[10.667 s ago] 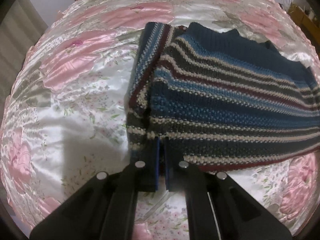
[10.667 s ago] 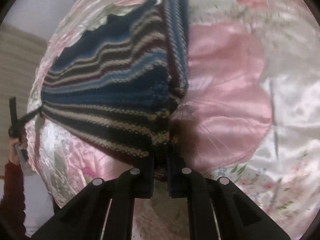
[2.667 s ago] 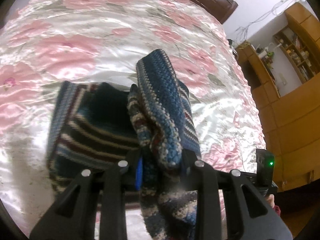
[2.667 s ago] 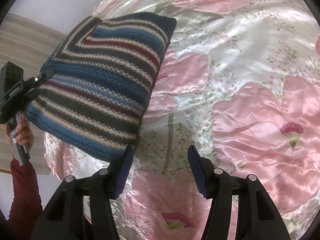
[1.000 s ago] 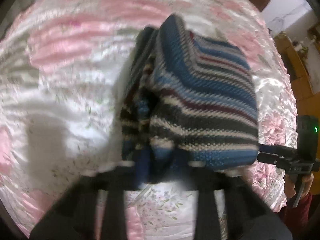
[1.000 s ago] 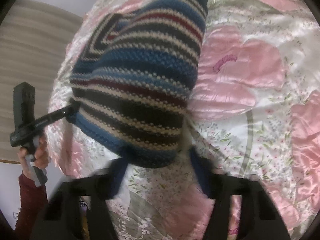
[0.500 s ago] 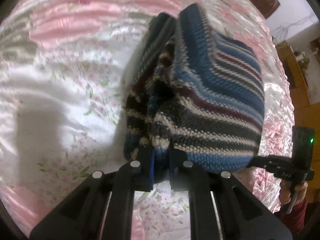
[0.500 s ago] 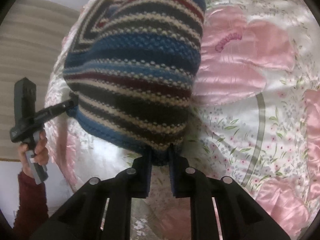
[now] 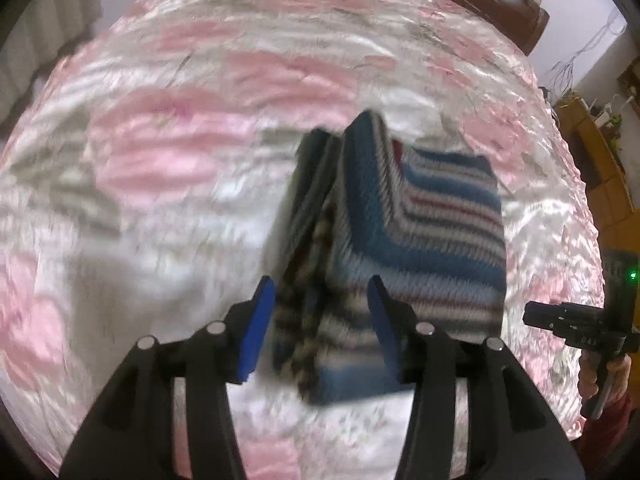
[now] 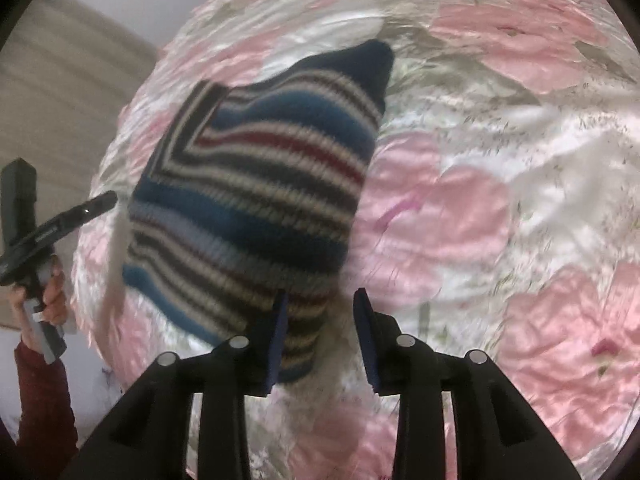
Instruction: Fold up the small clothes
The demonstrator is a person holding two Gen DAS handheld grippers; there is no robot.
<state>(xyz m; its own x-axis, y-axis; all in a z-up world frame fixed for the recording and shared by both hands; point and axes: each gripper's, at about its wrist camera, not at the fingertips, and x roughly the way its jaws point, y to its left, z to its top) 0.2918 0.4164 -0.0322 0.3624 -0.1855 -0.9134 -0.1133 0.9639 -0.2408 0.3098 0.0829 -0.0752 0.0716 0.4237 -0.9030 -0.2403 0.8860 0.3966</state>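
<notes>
Pink floral satin covers the bed (image 9: 168,168) in my left wrist view, all motion-blurred. My left hand-held gripper (image 9: 322,328) stands wide, the folded striped sweater (image 9: 400,232) lying on the bed with its near corner between the spread fingers; contact is unclear. The right hand-held gripper (image 9: 576,328) shows at the edge.

From the right wrist, my right hand-held gripper (image 10: 320,332) is wide too, the sweater's corner partly hidden behind its left finger.
</notes>
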